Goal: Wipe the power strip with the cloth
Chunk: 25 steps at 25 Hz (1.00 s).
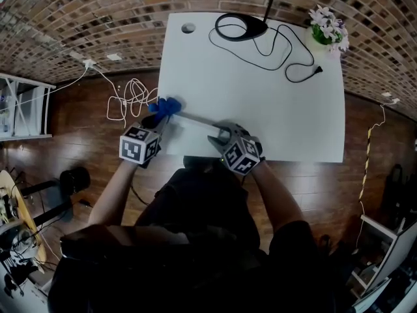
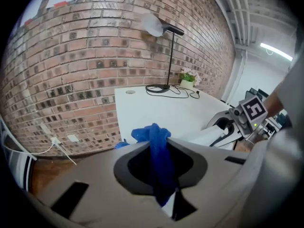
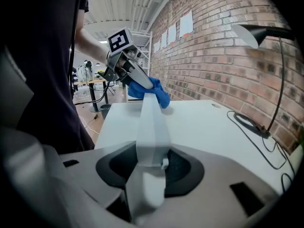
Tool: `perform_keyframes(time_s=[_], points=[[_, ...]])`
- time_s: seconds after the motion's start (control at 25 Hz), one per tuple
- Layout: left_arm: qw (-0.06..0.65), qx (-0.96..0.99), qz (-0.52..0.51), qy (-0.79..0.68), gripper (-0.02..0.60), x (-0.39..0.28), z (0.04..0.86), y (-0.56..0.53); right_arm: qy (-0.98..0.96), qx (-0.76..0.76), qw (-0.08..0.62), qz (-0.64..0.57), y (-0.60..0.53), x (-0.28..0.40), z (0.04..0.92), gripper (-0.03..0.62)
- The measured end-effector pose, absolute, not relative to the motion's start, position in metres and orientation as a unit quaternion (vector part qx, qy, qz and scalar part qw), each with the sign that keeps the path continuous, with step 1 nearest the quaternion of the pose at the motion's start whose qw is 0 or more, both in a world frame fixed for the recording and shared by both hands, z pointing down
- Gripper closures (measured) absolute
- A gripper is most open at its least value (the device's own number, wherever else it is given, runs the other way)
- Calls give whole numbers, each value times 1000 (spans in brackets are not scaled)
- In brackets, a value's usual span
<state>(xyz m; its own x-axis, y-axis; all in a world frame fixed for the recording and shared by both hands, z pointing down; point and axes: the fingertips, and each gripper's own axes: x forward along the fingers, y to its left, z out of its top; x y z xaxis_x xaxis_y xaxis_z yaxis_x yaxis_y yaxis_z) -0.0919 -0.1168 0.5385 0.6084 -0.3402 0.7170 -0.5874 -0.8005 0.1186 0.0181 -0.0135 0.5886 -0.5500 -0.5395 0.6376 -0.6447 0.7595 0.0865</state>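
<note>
My right gripper (image 1: pixel 221 134) is shut on one end of the white power strip (image 1: pixel 199 120), holding it off the white table (image 1: pixel 273 116) near its front left corner. In the right gripper view the power strip (image 3: pixel 153 122) runs away from the jaws of my right gripper (image 3: pixel 154 163) to the blue cloth (image 3: pixel 156 91). My left gripper (image 1: pixel 163 113) is shut on the blue cloth (image 1: pixel 168 107), which lies bunched against the strip's far end. In the left gripper view the cloth (image 2: pixel 159 156) hangs between the jaws, with the strip (image 2: pixel 206 137) to the right.
A black desk lamp base (image 1: pixel 240 27) and its cable (image 1: pixel 287 51) lie at the table's far side, beside a flower pot (image 1: pixel 328 31). White cords (image 1: pixel 127 100) lie on the floor left of the table, near a white shelf (image 1: pixel 19 106). A brick wall stands behind.
</note>
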Motion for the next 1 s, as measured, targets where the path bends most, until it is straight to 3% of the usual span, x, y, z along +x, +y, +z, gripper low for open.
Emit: perform_keyframes(time_s=[0.24, 0.64, 0.8, 1.0], points=[[181, 862, 349, -320, 518, -98, 540, -130, -877, 338, 332, 78, -13, 17, 589, 430], [114, 858, 392, -311, 517, -79, 533, -120, -878, 339, 331, 68, -13, 19, 588, 430], [167, 855, 389, -300, 517, -87, 540, -123, -878, 339, 332, 70, -13, 18, 588, 430], [159, 861, 382, -297, 517, -88, 539, -122, -877, 338, 333, 74, -13, 17, 589, 430]])
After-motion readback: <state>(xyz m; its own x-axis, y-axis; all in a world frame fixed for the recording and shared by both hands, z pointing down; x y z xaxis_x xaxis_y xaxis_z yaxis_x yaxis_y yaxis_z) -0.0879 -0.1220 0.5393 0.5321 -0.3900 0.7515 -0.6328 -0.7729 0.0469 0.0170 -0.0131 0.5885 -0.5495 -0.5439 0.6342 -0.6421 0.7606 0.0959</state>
